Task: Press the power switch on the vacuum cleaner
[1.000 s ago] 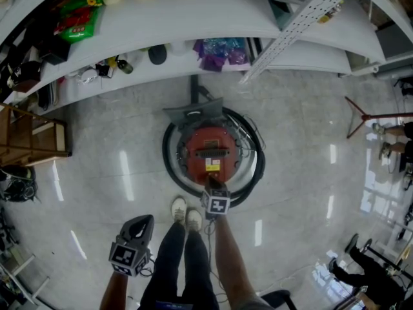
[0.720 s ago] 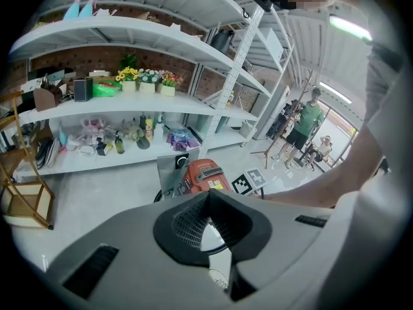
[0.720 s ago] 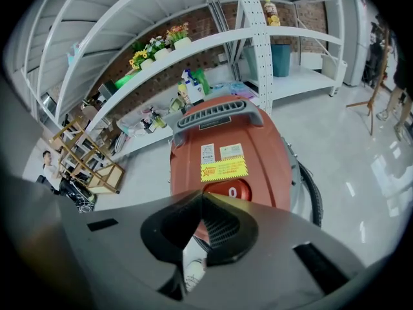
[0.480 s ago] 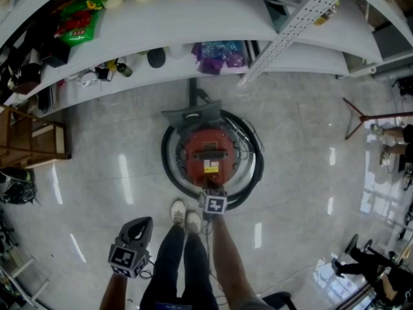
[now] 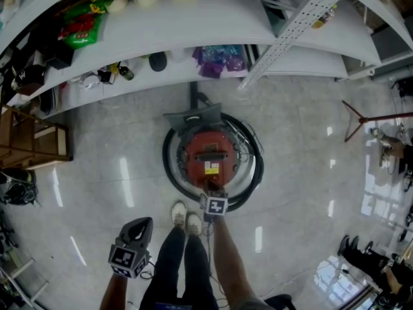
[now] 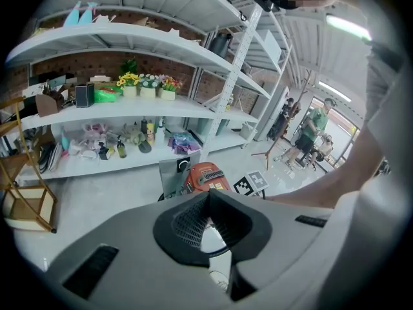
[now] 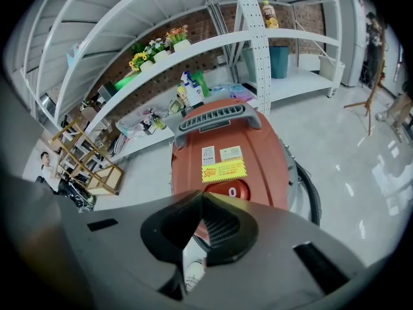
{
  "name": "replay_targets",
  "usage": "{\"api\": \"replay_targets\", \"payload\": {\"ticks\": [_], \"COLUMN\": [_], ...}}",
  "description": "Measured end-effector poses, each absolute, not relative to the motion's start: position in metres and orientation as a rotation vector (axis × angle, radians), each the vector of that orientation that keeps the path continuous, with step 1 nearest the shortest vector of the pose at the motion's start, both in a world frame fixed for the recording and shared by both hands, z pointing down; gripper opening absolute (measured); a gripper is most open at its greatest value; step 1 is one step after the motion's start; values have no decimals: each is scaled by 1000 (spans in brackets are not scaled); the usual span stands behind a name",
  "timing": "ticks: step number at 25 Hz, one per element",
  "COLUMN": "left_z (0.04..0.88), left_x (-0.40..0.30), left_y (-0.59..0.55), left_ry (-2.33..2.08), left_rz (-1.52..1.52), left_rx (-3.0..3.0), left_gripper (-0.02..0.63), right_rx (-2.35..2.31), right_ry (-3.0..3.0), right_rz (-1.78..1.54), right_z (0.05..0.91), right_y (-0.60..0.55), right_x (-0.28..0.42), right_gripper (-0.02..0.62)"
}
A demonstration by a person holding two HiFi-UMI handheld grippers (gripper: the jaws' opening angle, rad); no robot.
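Vacuum cleaner: the red vacuum cleaner (image 5: 210, 157) sits on the grey floor (image 5: 97, 173) at the centre of the head view, right below the white shelf (image 5: 193, 18) that runs along the top of the frame.
Hose: a black hose (image 5: 169, 166) loops round the red body.
Power switch: the round red power switch (image 7: 230, 190) shows in the lower middle of my right gripper view, just under the yellow label (image 7: 223, 170), with the grey handle (image 7: 216, 118) further up the lid.
Right gripper: my right gripper (image 7: 201, 196) has its jaws pressed together with nothing between them. The tip points at the lower left edge of the switch, right beside it, and I cannot tell whether it touches.
Right gripper in the head view: it sits at the near edge of the vacuum cleaner, just below the centre of the frame.
Left gripper: my left gripper (image 6: 208, 194) is closed too, jaws meeting at the tip and empty. It hangs at the lower left of the head view, well apart from the vacuum cleaner.
Shoes: my white shoes (image 5: 185, 215) stand between the two grippers, just beside the hose.
Wooden rack: a wooden rack (image 5: 32, 137) stands at the left edge of the head view.
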State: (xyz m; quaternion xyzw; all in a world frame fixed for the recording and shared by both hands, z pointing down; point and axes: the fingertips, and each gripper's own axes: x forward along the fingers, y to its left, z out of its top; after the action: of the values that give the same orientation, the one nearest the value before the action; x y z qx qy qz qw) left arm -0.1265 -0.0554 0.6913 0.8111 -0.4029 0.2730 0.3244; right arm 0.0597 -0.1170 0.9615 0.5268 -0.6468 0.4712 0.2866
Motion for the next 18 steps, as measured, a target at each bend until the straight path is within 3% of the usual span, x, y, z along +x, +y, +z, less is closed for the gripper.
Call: {"api": "replay_targets", "payload": {"ticks": [18], "left_z": [627], "left_x": [-118], "left_y": [-66], "left_ry": [-1134], "left_rz": [637], "left_rx": [2243], "left_gripper": [8], "right_rx": [1576], "right_ry": [-1875], "right_rz": [1134], "right_z": [850], "right_y": [-122], "right_x": [81], "right_gripper": [11]}}
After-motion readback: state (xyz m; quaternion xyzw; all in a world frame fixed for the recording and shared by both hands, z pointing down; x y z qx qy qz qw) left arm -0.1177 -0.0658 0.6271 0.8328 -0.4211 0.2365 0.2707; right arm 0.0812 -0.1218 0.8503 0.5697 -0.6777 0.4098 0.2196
